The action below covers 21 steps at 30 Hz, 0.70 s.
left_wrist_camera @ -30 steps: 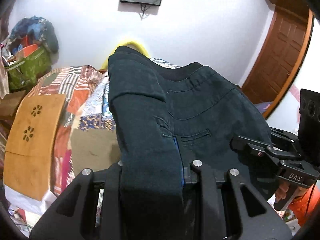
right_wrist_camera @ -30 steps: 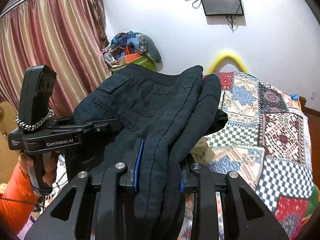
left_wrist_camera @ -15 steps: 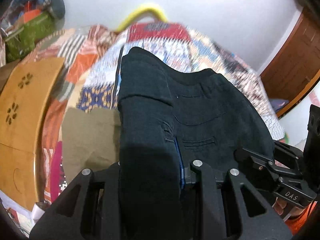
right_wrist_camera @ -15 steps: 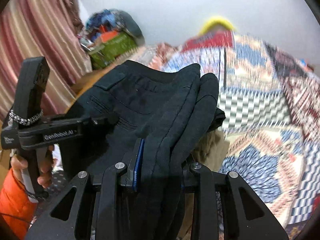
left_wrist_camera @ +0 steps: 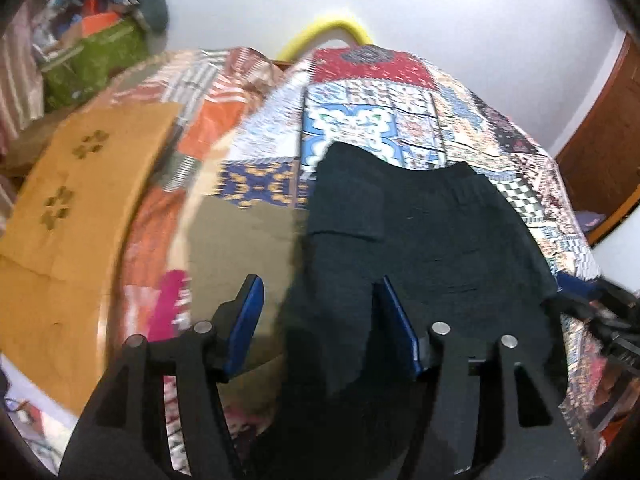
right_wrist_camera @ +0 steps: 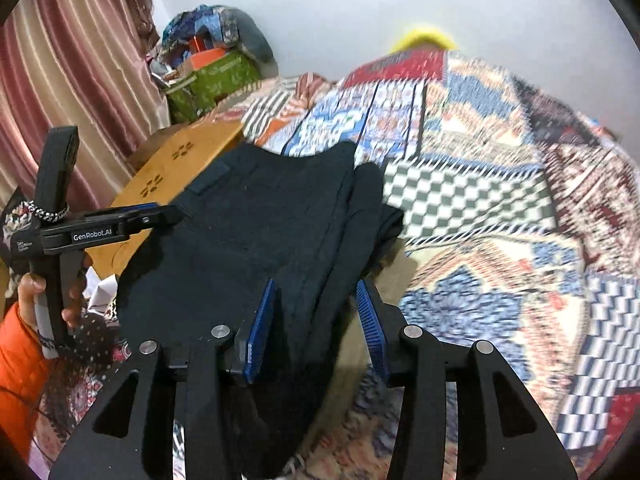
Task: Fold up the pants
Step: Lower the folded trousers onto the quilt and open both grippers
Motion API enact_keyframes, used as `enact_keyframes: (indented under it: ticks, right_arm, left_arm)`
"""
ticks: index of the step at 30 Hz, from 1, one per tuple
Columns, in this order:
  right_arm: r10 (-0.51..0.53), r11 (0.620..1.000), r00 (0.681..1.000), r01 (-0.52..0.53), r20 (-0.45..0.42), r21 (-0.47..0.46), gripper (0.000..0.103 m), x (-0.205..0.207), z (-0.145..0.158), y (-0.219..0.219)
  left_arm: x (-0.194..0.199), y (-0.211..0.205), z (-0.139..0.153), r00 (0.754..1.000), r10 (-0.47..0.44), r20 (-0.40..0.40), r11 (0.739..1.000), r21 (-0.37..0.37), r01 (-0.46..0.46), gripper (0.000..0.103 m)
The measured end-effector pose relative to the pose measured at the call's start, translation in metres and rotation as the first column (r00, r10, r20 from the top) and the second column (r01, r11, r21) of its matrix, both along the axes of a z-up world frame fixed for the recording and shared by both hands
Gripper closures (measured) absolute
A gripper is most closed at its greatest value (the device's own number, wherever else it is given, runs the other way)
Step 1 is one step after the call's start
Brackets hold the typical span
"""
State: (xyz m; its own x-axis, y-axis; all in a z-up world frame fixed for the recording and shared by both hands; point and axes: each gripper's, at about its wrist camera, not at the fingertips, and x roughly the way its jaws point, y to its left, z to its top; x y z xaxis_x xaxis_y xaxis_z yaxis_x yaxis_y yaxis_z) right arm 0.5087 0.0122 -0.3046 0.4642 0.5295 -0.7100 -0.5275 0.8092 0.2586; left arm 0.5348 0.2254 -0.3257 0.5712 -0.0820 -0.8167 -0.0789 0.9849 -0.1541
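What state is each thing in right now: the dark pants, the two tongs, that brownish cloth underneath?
Dark pants: folded, lying on the quilt, not clamped.
Left tongs: open, pads apart either side of the pants' edge.
Right tongs: open, pants' edge between the blue pads.
Olive cloth: lying flat, partly under the pants.
Patchwork quilt: spread over the bed.

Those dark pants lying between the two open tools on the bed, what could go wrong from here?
The pants still lie between the blue pads of the open left tool and right tool, so pulling back could snag the cloth and undo the fold. The stacked edges on one side look uneven and may slide apart. They also partly cover an olive cloth, which might get dragged along.
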Motion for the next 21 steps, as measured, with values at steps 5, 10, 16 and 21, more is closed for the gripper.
enact_keyframes:
  ticks: [5,10,16,21]
  right_arm:
    - [0.007,0.999,0.991,-0.002,0.133,-0.036,0.063,-0.033,0.032,-0.026]
    - [-0.01,0.999,0.973,0.002,0.23,0.032,0.063,-0.071,0.08,-0.041]
    - [-0.042,0.991,0.934,-0.005,0.354,0.13,0.063,-0.125,0.142,-0.05]
    - [-0.059,0.982,0.885,-0.031,0.461,0.185,0.063,-0.183,0.19,-0.06]
  left_arm:
    - [-0.036,0.008,0.026,0.999,0.025,0.039,0.999,0.043,-0.026,0.042]
    - [-0.088,-0.005,0.079,0.986,0.041,0.163,0.998,0.03,-0.046,0.042]
    - [-0.159,-0.05,0.157,0.942,-0.009,0.335,0.997,0.072,-0.017,0.042]
    - [-0.223,-0.088,0.216,0.883,-0.04,0.468,0.995,0.101,-0.008,0.042]
